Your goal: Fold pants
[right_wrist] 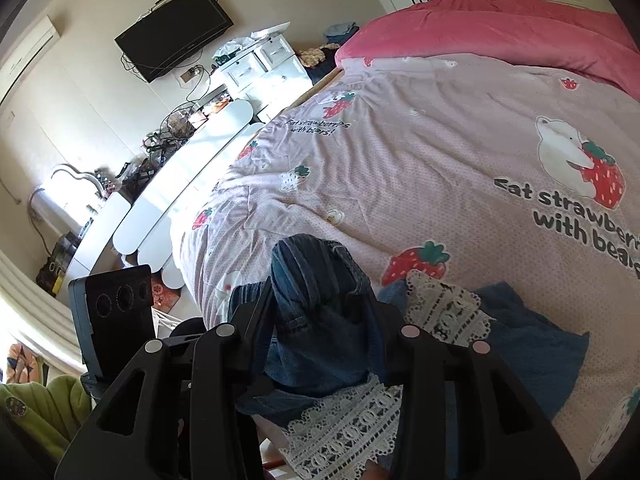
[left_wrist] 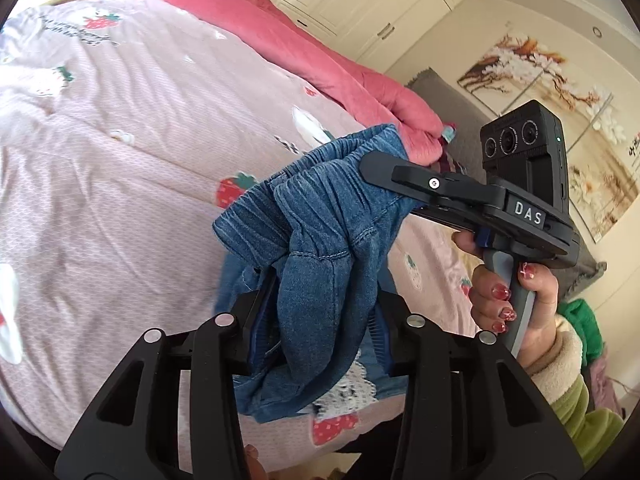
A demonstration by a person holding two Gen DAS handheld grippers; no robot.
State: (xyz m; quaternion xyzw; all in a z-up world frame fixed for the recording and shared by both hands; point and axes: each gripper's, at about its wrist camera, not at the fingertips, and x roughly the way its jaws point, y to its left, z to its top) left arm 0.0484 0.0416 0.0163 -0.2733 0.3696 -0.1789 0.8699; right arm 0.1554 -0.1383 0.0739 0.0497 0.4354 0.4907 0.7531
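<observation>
Denim pants [left_wrist: 320, 236] hung bunched above the bed [left_wrist: 120, 140], waistband pinched by the right gripper [left_wrist: 384, 168] and, apparently, cloth clamped in the left gripper [left_wrist: 316, 320], lifted to straighten for folding.

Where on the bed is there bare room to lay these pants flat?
The pink sheet is bare between the red quilt and the pants, out to the bed's dresser-side edge. Crowded nearest the person: pants and their lace trim lie there, with both grippers.

Pants [left_wrist: 320, 240] between both tongs — above the bed [left_wrist: 120, 140]
</observation>
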